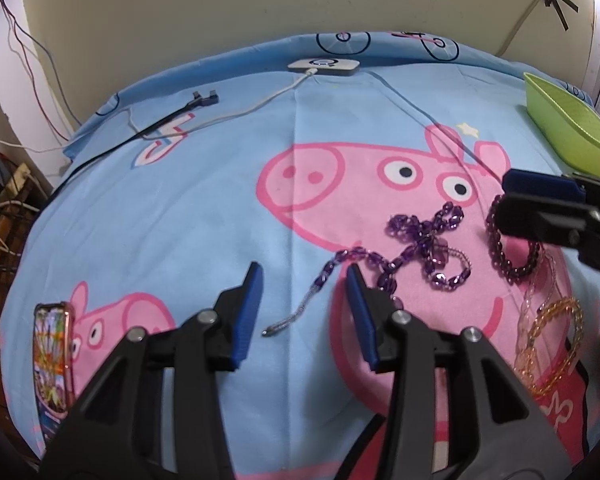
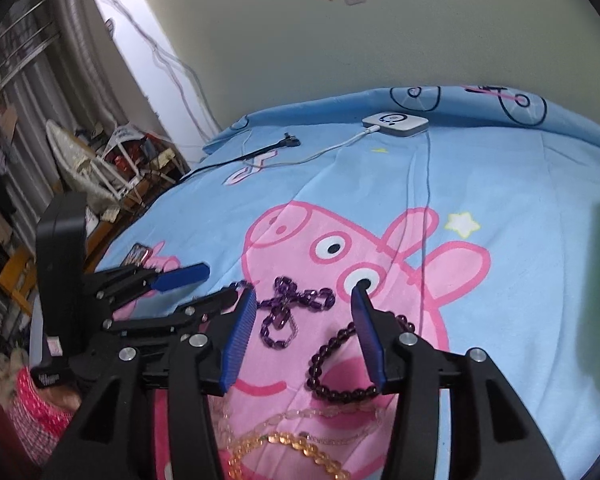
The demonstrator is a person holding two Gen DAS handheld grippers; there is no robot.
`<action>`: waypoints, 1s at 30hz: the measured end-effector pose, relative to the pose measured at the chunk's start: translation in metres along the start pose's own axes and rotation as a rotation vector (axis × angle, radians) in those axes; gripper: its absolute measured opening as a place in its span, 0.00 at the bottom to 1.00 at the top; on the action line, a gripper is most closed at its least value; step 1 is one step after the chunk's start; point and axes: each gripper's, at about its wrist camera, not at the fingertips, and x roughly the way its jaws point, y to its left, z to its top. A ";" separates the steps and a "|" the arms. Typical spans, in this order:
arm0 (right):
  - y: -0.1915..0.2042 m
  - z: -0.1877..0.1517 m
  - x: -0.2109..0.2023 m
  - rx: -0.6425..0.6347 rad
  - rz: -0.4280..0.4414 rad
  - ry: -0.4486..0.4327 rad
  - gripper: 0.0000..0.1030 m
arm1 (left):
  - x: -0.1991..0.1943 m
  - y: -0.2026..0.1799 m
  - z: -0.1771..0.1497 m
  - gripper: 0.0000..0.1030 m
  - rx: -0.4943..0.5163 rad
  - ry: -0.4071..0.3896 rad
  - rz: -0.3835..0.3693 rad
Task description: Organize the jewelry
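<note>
A tangled purple bead necklace lies on the blue cartoon bedsheet; its thin silver chain end trails between my left gripper's fingers. My left gripper is open and empty just above the sheet, beside the necklace. A dark purple bead bracelet lies between the blue pads of my right gripper, which is open around it. It also shows in the left wrist view. An amber bead bracelet and a pale pink bead strand lie close by. A green tray sits at the right.
A white charger box with a white cable lies at the far edge of the bed. A black cable runs off the left side. A phone lies at the near left. Cluttered furniture stands left of the bed.
</note>
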 end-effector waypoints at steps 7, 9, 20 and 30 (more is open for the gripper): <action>0.017 -0.010 0.002 -0.137 -0.053 0.035 0.30 | -0.001 0.000 -0.001 0.40 0.003 0.002 -0.001; 0.020 -0.011 0.001 -0.173 -0.065 0.045 0.30 | -0.005 0.006 0.000 0.40 -0.011 0.009 -0.065; 0.031 -0.010 0.027 -0.348 -0.105 0.139 0.40 | -0.015 0.014 0.002 0.54 -0.057 0.012 -0.390; 0.039 0.007 0.066 -0.440 -0.036 0.226 0.00 | 0.013 0.013 0.005 0.06 -0.076 0.058 -0.448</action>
